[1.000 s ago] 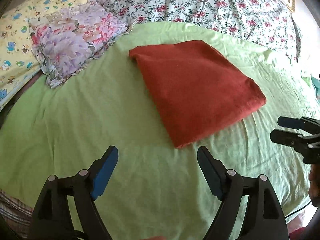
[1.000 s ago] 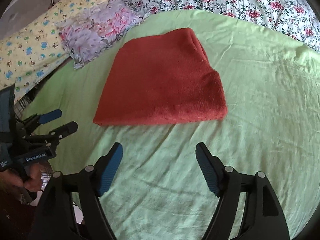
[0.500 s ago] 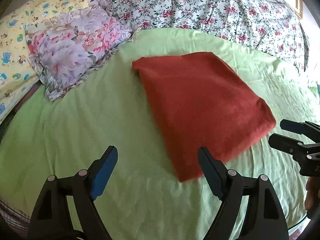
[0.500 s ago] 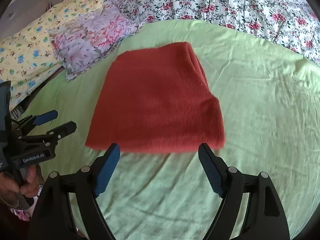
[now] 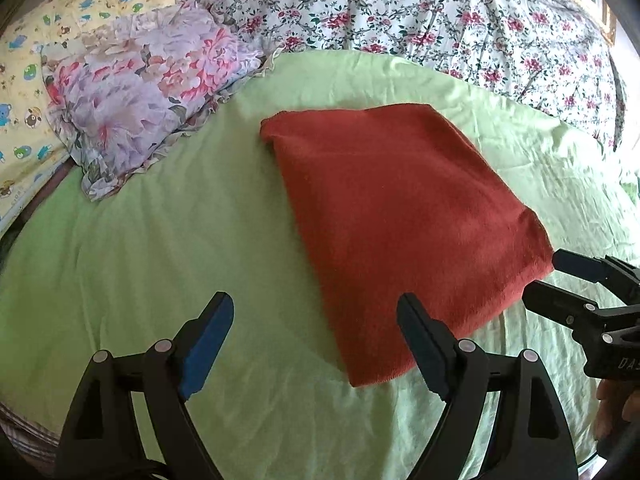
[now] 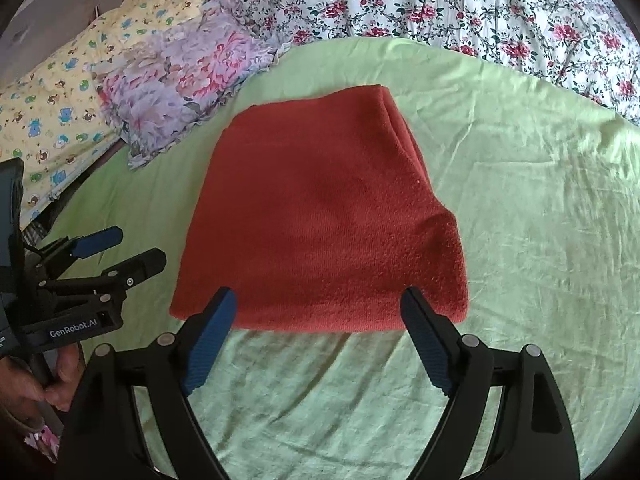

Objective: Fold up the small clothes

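Note:
A folded rust-red garment (image 5: 400,216) lies flat on the green bedsheet (image 5: 160,240); it also shows in the right wrist view (image 6: 320,220). My left gripper (image 5: 316,332) is open and empty, its right finger at the garment's near left corner. My right gripper (image 6: 318,324) is open and empty, both fingertips at the garment's near edge. The right gripper shows in the left wrist view (image 5: 560,280) by the garment's right corner. The left gripper shows in the right wrist view (image 6: 120,252) just left of the garment.
A purple floral pillow (image 5: 140,96) and a yellow cartoon-print pillow (image 5: 24,92) lie at the far left. A flowered white quilt (image 5: 420,12) runs along the back. The bed's edge is close behind both grippers.
Both grippers have moved forward toward the red garment, which now sits closer and larger in both views. Both stay open.

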